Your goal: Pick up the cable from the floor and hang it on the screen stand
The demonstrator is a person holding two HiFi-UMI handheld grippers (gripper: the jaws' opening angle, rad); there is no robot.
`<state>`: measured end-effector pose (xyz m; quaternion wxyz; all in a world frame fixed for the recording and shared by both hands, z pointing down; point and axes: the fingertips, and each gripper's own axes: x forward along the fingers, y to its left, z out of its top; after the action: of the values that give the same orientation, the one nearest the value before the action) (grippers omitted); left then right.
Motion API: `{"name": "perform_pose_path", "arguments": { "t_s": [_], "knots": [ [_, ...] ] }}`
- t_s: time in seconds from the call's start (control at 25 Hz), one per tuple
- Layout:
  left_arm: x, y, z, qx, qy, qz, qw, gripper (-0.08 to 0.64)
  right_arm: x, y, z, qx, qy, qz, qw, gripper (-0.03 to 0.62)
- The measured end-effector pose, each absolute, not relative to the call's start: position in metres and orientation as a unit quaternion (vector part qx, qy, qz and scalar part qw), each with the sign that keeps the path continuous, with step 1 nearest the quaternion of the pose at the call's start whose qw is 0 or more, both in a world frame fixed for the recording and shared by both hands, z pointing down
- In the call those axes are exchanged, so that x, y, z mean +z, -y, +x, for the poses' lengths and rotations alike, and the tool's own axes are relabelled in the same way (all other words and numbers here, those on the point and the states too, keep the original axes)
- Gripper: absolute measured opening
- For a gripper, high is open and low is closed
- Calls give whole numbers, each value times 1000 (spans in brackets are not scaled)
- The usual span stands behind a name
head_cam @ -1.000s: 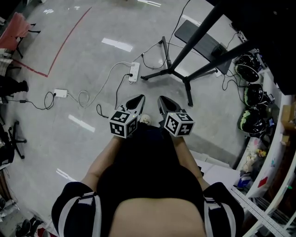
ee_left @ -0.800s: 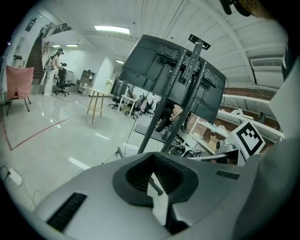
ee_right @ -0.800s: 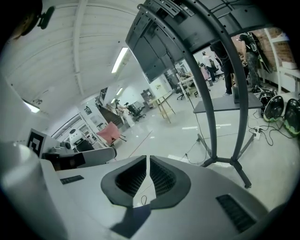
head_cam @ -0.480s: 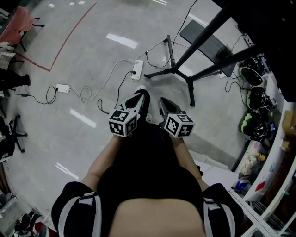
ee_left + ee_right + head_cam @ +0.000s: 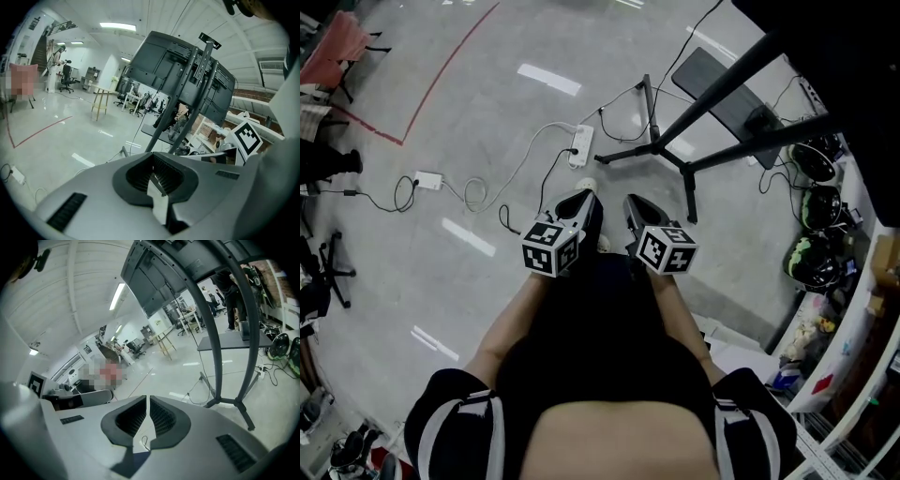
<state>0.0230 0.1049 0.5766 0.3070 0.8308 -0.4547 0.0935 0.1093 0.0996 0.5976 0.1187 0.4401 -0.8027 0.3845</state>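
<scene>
Head view, tall black metal screen stand (image 5: 722,86): stands ahead of us.
Thin black cable (image 5: 502,221): on the floor, left of our grippers; looks light and floppy, so we'd pinch its loose end.
Grey left gripper (image 5: 581,200), grey right gripper (image 5: 633,203): both closed, holding nothing.

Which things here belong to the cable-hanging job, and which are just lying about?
Job: floor cables, screen stand, left claw, right claw, both shut and empty.
Lying about: helmets, red chair, red floor tape.
</scene>
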Motion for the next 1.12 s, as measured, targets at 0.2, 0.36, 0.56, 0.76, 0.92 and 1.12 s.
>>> {"name": "perform_pose_path", "arguments": {
  "t_s": [0.2, 0.36, 0.56, 0.76, 0.92, 1.12],
  "knots": [
    [572, -64, 16, 95, 452, 833, 304, 8, 593, -62, 101, 385, 802, 440, 124, 26],
    [570, -23, 14, 96, 446, 838, 300, 8, 589, -23, 97, 382, 802, 442, 124, 26],
    [563, 22, 12, 87, 440, 841, 303, 8, 583, 20, 94, 377, 801, 447, 127, 26],
    [566, 58, 10, 89, 434, 844, 302, 8, 583, 54, 98, 378, 796, 455, 128, 26],
    [568, 79, 7, 91, 433, 844, 305, 8, 586, 72, 98, 382, 792, 456, 136, 26],
    [575, 93, -3, 95, 434, 839, 314, 8, 591, 86, 88, 385, 793, 451, 141, 26]
  ]
}}
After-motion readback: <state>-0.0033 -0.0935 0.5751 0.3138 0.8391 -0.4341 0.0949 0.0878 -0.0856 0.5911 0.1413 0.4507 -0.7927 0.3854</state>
